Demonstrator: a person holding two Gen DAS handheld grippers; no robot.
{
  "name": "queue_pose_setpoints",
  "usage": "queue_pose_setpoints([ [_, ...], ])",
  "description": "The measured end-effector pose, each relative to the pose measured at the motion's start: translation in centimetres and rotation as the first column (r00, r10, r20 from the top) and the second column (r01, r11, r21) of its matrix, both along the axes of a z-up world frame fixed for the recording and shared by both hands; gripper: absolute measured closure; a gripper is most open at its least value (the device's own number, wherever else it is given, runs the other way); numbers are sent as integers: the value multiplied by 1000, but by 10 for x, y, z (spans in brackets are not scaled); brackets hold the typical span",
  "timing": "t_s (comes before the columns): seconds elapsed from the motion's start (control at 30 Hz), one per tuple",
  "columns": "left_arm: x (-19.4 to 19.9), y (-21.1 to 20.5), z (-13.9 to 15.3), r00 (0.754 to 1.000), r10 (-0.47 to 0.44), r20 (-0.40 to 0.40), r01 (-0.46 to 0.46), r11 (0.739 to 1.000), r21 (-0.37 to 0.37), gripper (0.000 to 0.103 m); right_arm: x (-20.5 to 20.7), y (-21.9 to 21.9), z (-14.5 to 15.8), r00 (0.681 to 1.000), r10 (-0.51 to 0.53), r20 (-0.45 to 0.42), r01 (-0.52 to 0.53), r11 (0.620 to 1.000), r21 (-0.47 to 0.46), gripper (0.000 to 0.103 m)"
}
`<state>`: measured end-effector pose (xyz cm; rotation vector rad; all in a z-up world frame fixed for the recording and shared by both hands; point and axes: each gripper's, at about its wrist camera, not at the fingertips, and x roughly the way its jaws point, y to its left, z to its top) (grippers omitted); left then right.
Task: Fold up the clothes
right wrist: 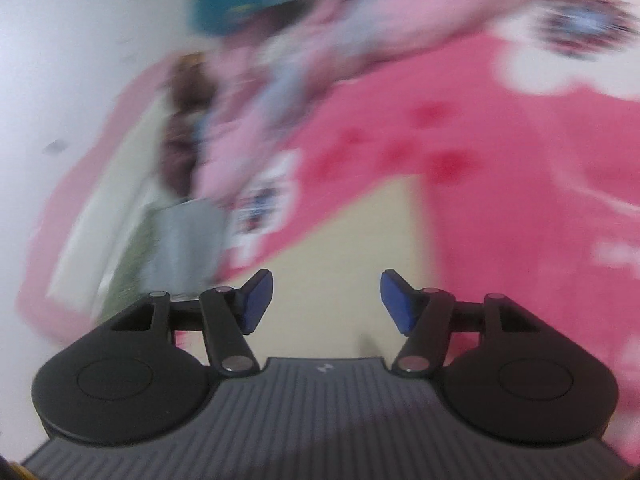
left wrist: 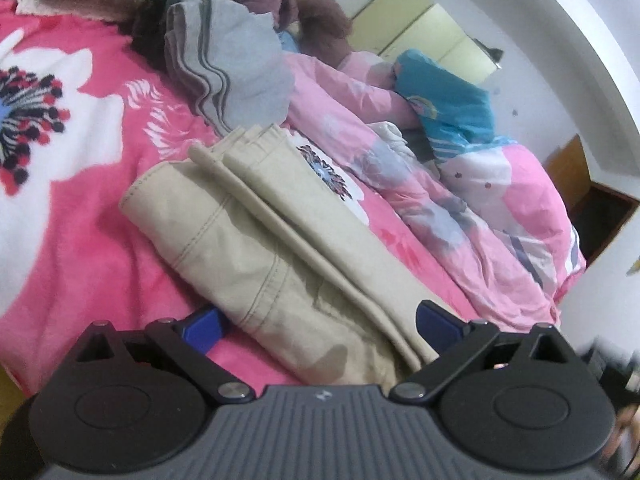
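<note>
Our left hand-held gripper (left wrist: 320, 326) has its two blue pads spread wide, one on each side of the near end of the folded beige trousers (left wrist: 260, 236); whether the pads press on the cloth we cannot tell. The trousers lie as a long folded strip on the pink flowered bedspread (left wrist: 80, 208), running from the near edge of the bed away toward its middle. Beyond their far end sits a heap of clothes: a grey striped garment (left wrist: 228, 68) in front and dark maroon clothes (left wrist: 316, 20) behind it. Beside that heap, a crumpled pale pink quilt (left wrist: 460, 200) runs along the side of the bed by the white wall (left wrist: 560, 52), with a teal pillow (left wrist: 444, 108) on top.

Our right hand-held gripper (right wrist: 327, 302) has its blue pads spread apart with nothing between them. Its view is badly blurred; past the pads we make out a beige patch (right wrist: 348, 240) on the pink bedspread.
</note>
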<state>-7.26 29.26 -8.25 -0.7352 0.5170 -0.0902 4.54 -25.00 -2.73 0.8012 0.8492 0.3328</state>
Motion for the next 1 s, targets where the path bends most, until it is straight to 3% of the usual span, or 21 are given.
queue_pose_setpoints([
  [0.13,17,5,-1,999,34,-28,-36,997,-68,2,8,-16,-53,991,37,-125,-20,991,128,42],
  [0.23,28,8,-2,997,63,-47,-68,992,-105,2,23,5,-72,989,102,-107,-83,982,169,43],
  [0.33,38,5,-1,992,101,-76,-107,990,-89,2,46,23,-73,981,173,-84,-150,962,227,45],
  [0.37,42,2,0,990,117,-84,-123,990,-74,4,53,29,-76,978,192,-81,-167,956,241,50],
  [0.43,48,-4,1,977,177,-123,-181,983,-20,18,67,39,-83,972,224,-73,-199,947,253,70],
  [0.47,50,-7,3,969,205,-140,-206,979,6,32,70,42,-85,970,231,-70,-206,943,260,89],
  [0.5,51,-10,4,962,226,-152,-225,974,26,40,72,45,-87,970,233,-66,-207,941,268,96],
  [0.53,52,-13,6,955,248,-163,-243,969,47,46,74,47,-90,970,234,-62,-209,939,275,98],
  [0.6,52,-16,11,950,267,-164,-262,964,52,67,71,45,-83,974,224,-18,-210,937,280,99],
  [0.63,51,-18,14,950,270,-157,-265,963,52,71,69,44,-79,976,217,8,-211,936,281,99],
  [0.7,51,-24,21,955,263,-136,-257,965,59,81,66,39,-69,977,207,47,-212,938,275,99],
  [0.83,58,-57,32,975,188,-117,-181,981,65,84,59,13,-52,981,161,108,-186,942,281,100],
  [1.0,74,-129,28,993,-23,-114,23,1000,3,84,25,-67,-30,988,52,144,-86,968,238,100],
])
